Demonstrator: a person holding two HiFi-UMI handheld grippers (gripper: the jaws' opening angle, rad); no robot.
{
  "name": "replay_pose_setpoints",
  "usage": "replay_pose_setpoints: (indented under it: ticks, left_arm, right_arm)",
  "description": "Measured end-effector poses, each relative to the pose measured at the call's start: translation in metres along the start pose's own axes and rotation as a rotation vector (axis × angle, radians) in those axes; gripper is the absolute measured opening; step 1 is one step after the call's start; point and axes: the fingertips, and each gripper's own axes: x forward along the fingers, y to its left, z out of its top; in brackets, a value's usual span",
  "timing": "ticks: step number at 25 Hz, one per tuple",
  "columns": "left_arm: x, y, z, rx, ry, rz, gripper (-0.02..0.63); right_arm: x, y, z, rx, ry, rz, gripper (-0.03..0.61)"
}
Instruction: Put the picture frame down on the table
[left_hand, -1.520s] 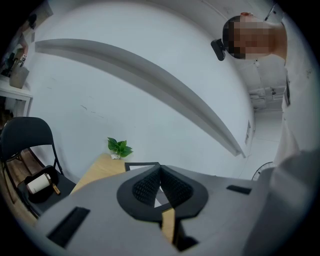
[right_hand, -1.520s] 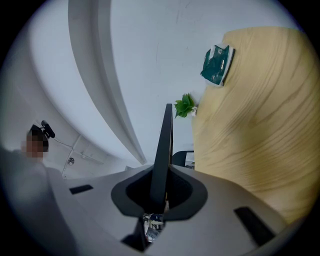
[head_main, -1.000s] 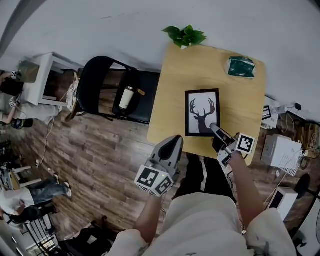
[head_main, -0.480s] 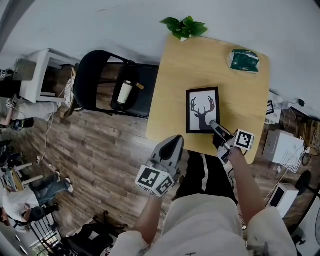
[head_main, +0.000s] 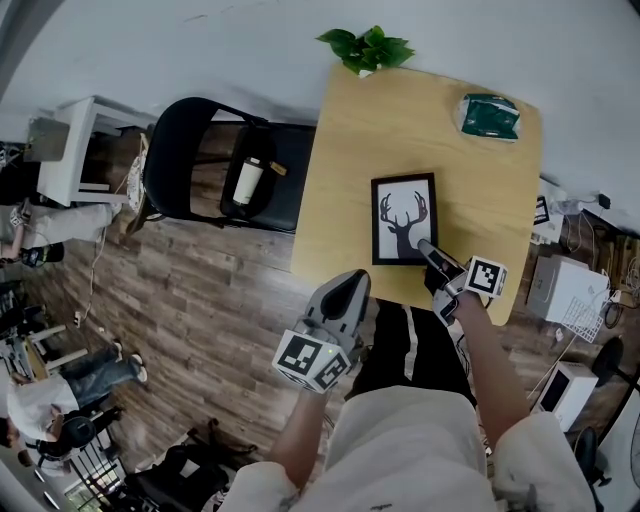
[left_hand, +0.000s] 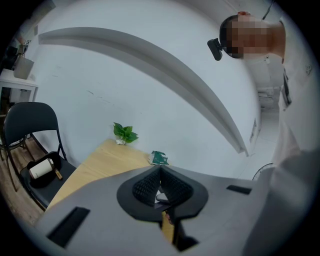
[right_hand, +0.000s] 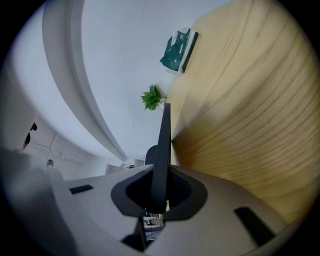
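- Your right gripper (head_main: 428, 250) is clamped on the near edge of the picture frame (head_main: 404, 218); in the right gripper view the frame's thin dark edge (right_hand: 163, 145) runs straight out from between the jaws.
- The frame, with its deer print facing up, lies flat over the wooden surface (head_main: 350, 200), towards the near right part.
- Your left gripper (head_main: 350, 280) is off the near left edge of the surface, jaws pressed together on nothing (left_hand: 160, 172).
- A plant (head_main: 366, 47) stands at the far left corner, a green packet (head_main: 488, 115) at the far right.
- A black chair (head_main: 190, 160) to the left carries a bottle (head_main: 247, 181).
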Motion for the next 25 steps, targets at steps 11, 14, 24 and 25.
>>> replay_pose_setpoints:
  ticks: [11,14,24,25]
  left_arm:
    - [0.000,-0.002,-0.004,-0.011,0.008,-0.009,0.006]
    - [0.001,-0.001,-0.005,-0.010,0.009,-0.010,0.006]
    - [0.001,-0.001,-0.005,-0.011,0.013,-0.011,0.006]
    - [0.001,-0.001,-0.005,-0.014,0.014,-0.013,0.006]
  right_arm:
    - [0.001,-0.015,-0.007,-0.087,0.027,-0.140,0.038]
    - [0.001,-0.021,-0.005,-0.117,0.024,-0.171,0.040]
    - [-0.001,-0.027,-0.004,-0.231,0.045,-0.261,0.054]
    - [-0.001,-0.028,-0.005,-0.246,0.052,-0.275,0.058]
